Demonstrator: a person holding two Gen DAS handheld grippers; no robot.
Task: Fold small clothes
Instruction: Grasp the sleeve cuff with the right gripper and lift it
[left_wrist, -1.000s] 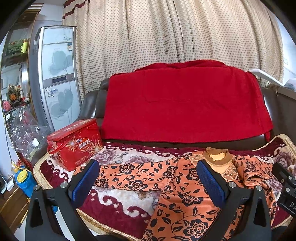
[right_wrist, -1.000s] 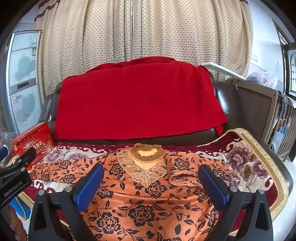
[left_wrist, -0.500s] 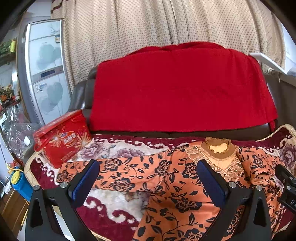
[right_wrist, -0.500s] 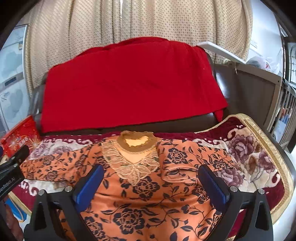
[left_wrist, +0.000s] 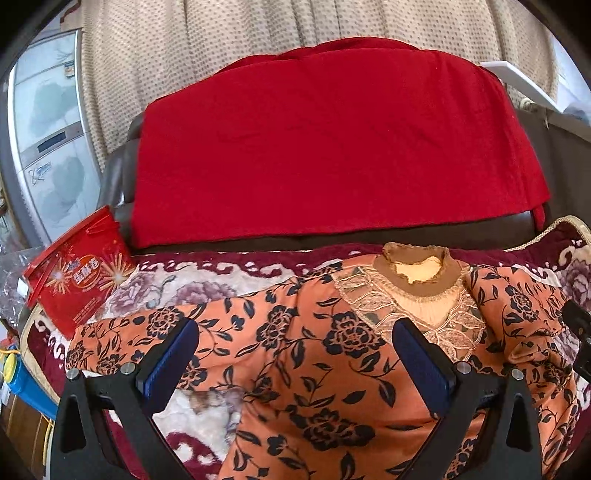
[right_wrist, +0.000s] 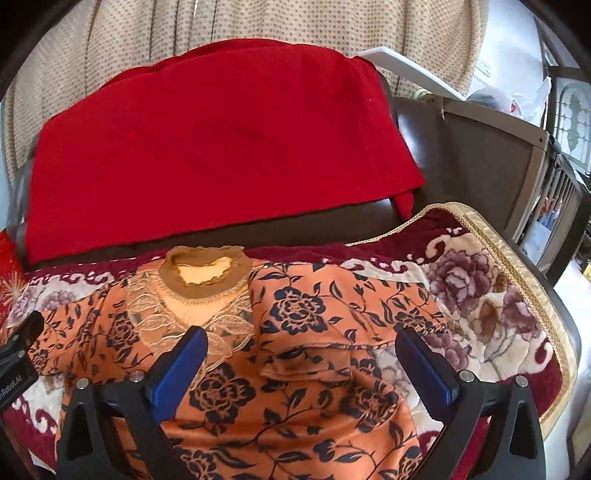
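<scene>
Both claws hover wide apart and empty, angled down over the orange top (left_wrist: 295, 354). The left claw (left_wrist: 295, 365) frames its chest and spread sleeve; the right claw (right_wrist: 301, 369) frames the folded-in sleeve (right_wrist: 332, 314). The top lies face up on a floral blanket (right_wrist: 480, 295), collar (right_wrist: 205, 273) toward the sofa back's red throw (right_wrist: 207, 140). Bare blanket lies right; a red box (left_wrist: 79, 277) sits left.
</scene>
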